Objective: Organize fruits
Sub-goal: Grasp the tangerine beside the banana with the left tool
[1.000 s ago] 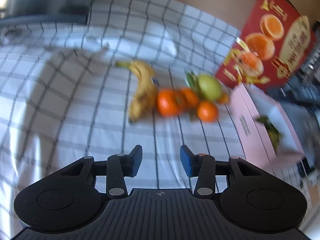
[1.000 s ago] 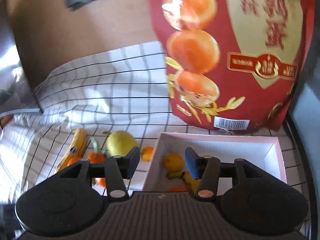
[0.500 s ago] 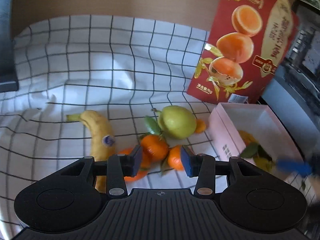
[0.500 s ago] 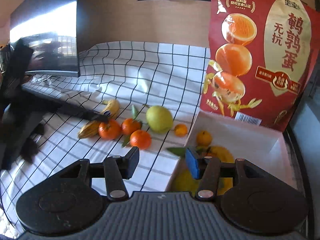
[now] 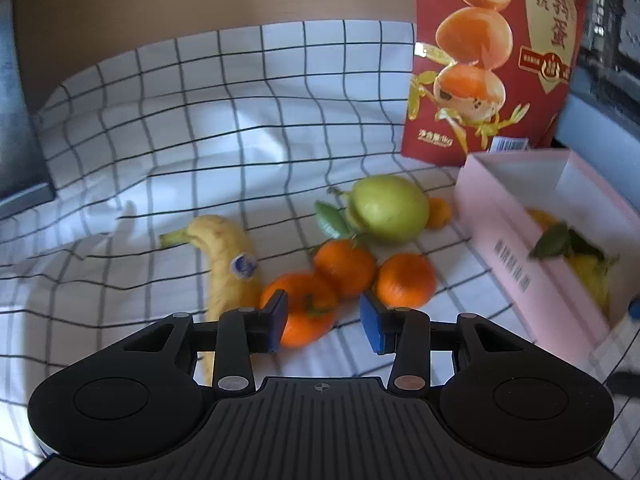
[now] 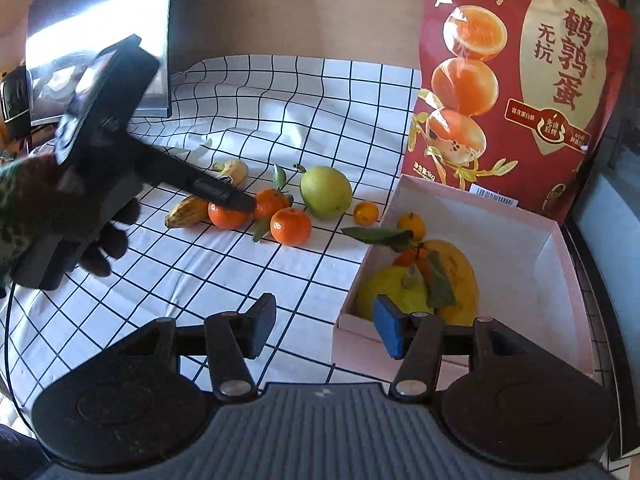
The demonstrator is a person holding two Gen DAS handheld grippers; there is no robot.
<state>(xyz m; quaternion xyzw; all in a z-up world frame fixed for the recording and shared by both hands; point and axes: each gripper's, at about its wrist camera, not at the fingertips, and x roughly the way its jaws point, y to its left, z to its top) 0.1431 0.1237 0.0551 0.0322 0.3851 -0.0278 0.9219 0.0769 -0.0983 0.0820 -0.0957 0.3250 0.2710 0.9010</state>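
On the checked cloth lie a banana (image 5: 230,264), three oranges, a green pear (image 5: 388,208) and a small kumquat (image 5: 439,213). My left gripper (image 5: 324,322) is open, its pads around the nearest orange (image 5: 308,308); it also shows in the right wrist view (image 6: 236,200) over that orange (image 6: 226,216). The pink box (image 6: 520,216) at the right holds a banana, a lemon (image 6: 392,290), mandarins and leaves. My right gripper (image 6: 324,328) is open and empty, above the box's near left corner.
A tall red snack bag (image 6: 516,88) stands behind the box. A dark monitor (image 6: 100,44) stands at the back left. The wooden wall runs along the back. The gloved hand (image 6: 60,216) holding the left gripper is at the left.
The left gripper has moved forward and down to the oranges, so that its pads now flank the nearest one. The right gripper has pulled back and up from the box.
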